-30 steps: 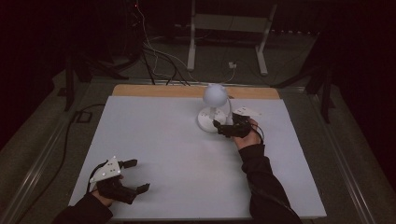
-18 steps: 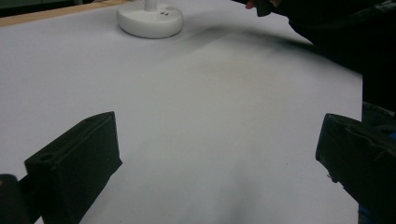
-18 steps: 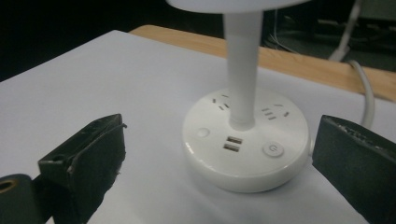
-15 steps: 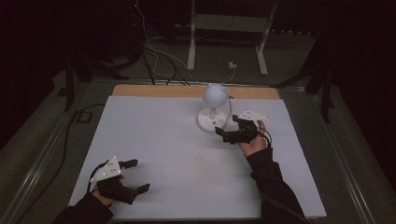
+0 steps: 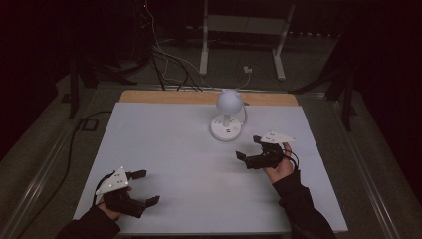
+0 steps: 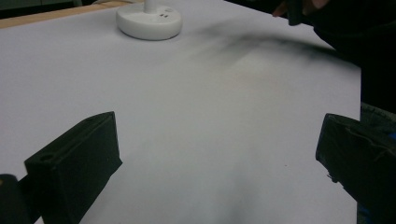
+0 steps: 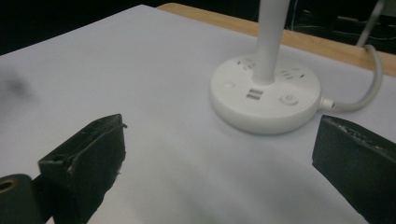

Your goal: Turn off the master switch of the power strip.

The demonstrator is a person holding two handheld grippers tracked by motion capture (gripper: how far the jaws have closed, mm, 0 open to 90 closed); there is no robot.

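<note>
Left gripper (image 5: 141, 188) low at the table's (image 5: 164, 144) near edge, fingers wide apart on nothing, right gripper (image 5: 251, 151) farther up, fingers spread too, just short of the white desk lamp (image 5: 227, 117) standing near the far edge.

A white desk lamp with a round base (image 5: 226, 127) stands on the white-topped table (image 5: 169, 149), far and right of centre. The right gripper (image 5: 249, 149) lies just near-right of it. The left gripper (image 5: 144, 188) rests at the near left corner, well apart.
</note>
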